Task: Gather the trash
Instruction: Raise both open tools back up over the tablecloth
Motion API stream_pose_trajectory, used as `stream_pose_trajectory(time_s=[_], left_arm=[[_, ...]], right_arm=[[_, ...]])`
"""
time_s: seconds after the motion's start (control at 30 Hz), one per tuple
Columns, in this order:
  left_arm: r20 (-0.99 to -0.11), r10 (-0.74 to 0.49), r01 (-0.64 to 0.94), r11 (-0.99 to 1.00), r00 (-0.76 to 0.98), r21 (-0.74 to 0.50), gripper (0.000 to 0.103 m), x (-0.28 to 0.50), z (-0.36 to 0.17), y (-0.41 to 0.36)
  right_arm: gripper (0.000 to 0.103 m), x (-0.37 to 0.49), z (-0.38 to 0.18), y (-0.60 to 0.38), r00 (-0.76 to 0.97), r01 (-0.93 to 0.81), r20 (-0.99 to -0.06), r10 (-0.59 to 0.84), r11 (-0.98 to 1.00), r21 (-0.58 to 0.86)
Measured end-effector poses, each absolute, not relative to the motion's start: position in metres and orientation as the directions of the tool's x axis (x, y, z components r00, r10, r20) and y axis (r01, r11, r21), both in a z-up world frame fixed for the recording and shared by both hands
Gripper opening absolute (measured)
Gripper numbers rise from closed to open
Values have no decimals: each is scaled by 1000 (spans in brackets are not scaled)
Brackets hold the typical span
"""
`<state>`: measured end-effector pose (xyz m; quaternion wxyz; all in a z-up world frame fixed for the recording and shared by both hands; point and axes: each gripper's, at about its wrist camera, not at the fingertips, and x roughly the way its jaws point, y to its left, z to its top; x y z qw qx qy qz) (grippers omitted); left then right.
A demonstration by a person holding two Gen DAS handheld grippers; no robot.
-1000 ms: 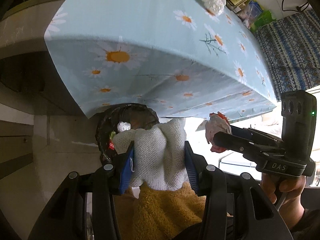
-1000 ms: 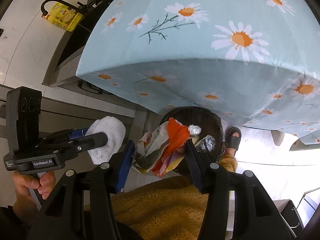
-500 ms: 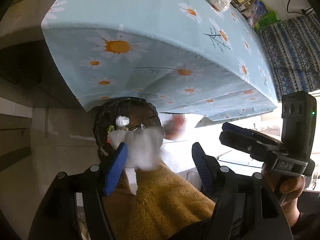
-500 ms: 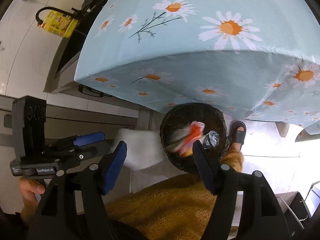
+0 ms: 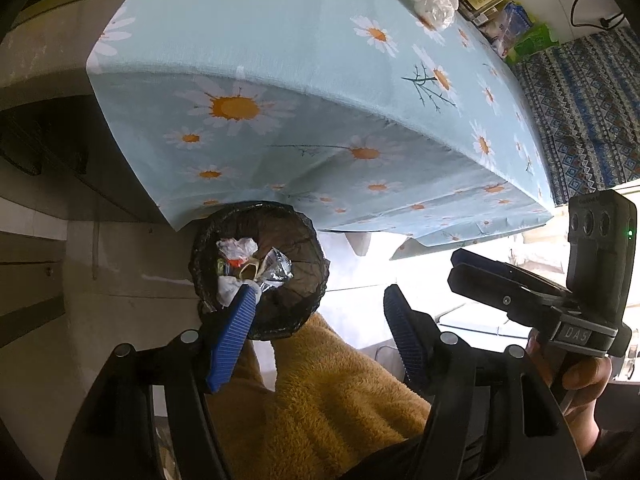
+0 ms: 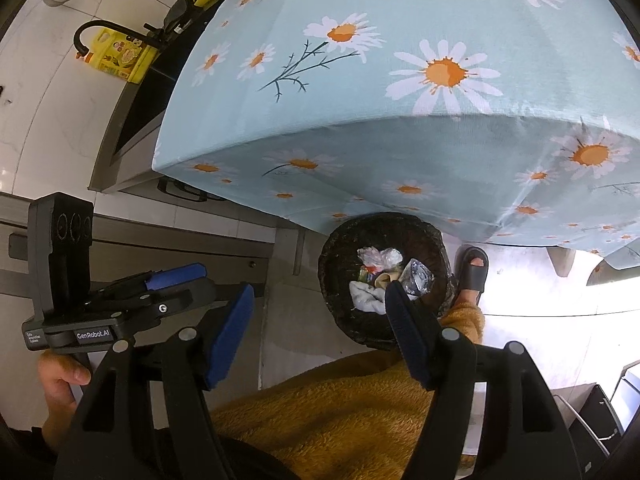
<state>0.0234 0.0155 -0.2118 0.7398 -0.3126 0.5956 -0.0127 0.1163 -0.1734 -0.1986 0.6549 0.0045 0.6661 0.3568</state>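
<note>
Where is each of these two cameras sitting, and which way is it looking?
Left wrist view: on the left gripper, facing steeply down at the trash bin beside the daisy tablecloth; its open blue pads, a yellow fleece leg and the right gripper show.
Right wrist view: on the right gripper, facing down likewise; its open pads, the left gripper, a hand and a sandalled foot show.
Shared: bin, tablecloth, fleece leg.

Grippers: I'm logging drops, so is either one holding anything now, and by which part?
Nothing is held: left gripper and right gripper both stand open and empty.
</note>
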Motion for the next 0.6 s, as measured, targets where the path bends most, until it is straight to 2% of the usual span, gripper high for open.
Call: stream_pose_trajectory(time_s=[0.6], left_arm=[[-845, -384, -340, 791, 373, -509, 64, 18, -182, 30]], right_arm=[[68, 112, -168, -181, -74, -476, -864, 498, 744, 469]])
